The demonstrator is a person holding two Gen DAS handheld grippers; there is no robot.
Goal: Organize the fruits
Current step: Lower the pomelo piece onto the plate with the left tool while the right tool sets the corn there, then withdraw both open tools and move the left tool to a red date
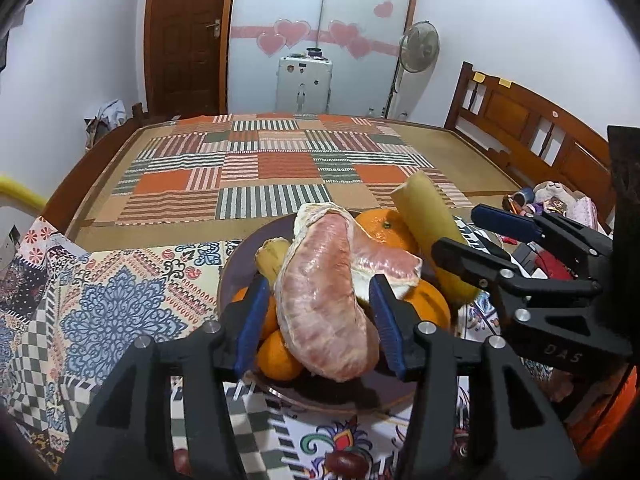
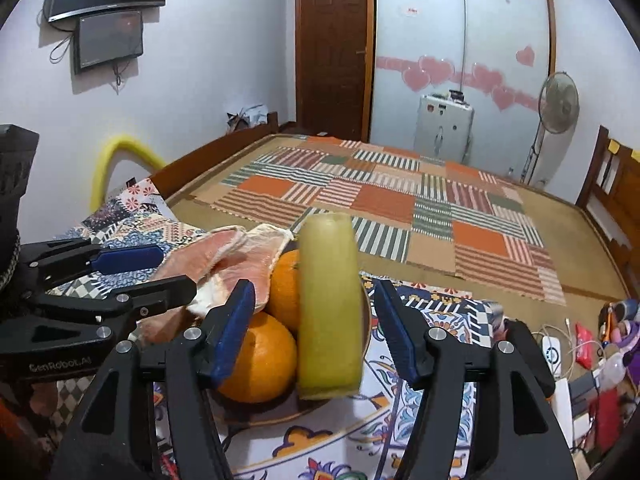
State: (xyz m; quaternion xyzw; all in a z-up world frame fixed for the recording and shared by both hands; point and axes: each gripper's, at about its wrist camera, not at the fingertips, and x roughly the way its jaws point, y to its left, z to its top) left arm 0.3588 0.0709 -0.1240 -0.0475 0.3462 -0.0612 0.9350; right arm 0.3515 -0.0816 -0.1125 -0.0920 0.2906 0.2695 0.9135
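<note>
A dark plate [image 1: 240,264] holds several oranges [image 1: 384,226], two pink peeled pomelo pieces [image 1: 324,292] and yellow-green sugarcane sticks [image 1: 432,236]. My left gripper [image 1: 318,320] is open, its blue pads on either side of the big pomelo piece, with gaps. My right gripper [image 2: 316,328] is open around an upright sugarcane stick [image 2: 328,312] that leans on the oranges [image 2: 260,360] at the plate's right edge [image 2: 366,332]. The right gripper also shows in the left wrist view [image 1: 476,236]; the left gripper shows in the right wrist view [image 2: 160,272].
The plate sits on a patterned cloth [image 1: 120,312] at the near edge of a large bed with a patchwork mat [image 1: 272,168]. A wooden headboard [image 1: 532,128] stands right. Clutter of cables and small items [image 2: 580,352] lies to the right. A fan [image 1: 418,48] stands behind.
</note>
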